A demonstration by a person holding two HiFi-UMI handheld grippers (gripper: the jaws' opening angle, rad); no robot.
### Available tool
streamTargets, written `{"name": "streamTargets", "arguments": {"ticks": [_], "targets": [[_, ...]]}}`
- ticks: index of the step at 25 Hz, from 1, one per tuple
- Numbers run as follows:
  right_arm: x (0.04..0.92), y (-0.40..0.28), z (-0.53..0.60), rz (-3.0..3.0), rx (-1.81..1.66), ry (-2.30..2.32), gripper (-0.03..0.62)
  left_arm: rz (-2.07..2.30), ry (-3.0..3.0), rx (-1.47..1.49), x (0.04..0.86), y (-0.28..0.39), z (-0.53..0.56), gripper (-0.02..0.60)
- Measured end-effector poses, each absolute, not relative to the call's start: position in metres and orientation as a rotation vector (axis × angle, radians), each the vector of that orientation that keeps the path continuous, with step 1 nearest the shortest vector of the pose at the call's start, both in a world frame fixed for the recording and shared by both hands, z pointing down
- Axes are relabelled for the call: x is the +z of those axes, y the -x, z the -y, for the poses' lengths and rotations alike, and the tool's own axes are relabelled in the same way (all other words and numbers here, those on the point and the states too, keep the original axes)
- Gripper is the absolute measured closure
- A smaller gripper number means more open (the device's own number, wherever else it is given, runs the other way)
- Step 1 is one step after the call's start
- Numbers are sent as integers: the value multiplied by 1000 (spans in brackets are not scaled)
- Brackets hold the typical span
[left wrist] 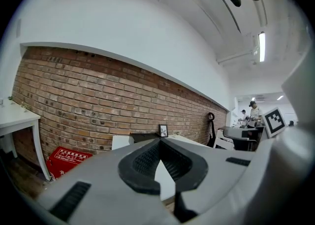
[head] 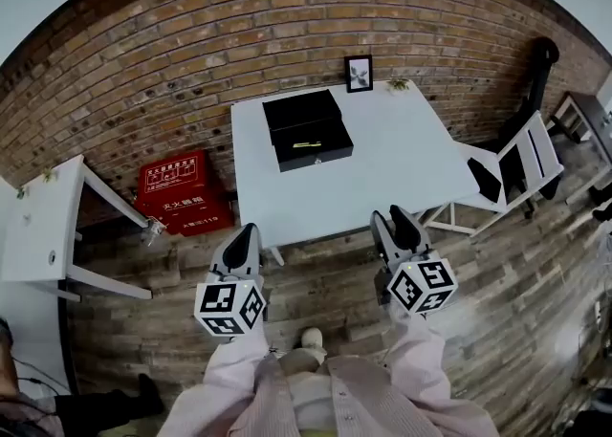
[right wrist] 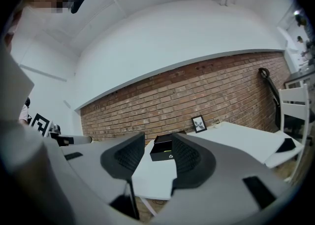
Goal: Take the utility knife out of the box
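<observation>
A black box [head: 308, 129] lies open on the far half of the white table [head: 382, 172], its lid folded back toward the wall. A thin yellowish utility knife [head: 306, 145] lies inside its tray. Both grippers hang over the floor just short of the table's near edge, well apart from the box. My left gripper [head: 247, 231] [left wrist: 158, 141] is shut, its tips touching with nothing between them. My right gripper [head: 394, 218] [right wrist: 158, 135] is open and empty. In the right gripper view the box [right wrist: 161, 150] shows through the gap between the jaws.
A small framed picture [head: 359, 73] leans on the brick wall at the table's back edge. A red case [head: 177, 191] sits on the floor at the left, beside a white side table [head: 38, 225]. A white chair [head: 521, 167] stands to the right.
</observation>
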State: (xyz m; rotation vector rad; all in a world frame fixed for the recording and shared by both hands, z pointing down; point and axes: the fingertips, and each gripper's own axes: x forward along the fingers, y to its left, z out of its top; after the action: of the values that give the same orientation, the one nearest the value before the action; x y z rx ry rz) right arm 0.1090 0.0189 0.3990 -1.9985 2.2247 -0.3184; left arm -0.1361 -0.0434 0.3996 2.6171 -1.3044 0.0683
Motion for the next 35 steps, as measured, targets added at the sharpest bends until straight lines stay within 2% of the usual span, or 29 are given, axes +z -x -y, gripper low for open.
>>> {"name": "streamTargets", "arguments": {"ticks": [16, 35], "targets": [[417, -115, 38, -2250, -365, 2002, 441, 1282, -2573, 90, 424, 127, 93, 589], [439, -156, 194, -2421, -460, 1874, 441, 1384, -2435, 127, 445, 81, 218, 589]]}}
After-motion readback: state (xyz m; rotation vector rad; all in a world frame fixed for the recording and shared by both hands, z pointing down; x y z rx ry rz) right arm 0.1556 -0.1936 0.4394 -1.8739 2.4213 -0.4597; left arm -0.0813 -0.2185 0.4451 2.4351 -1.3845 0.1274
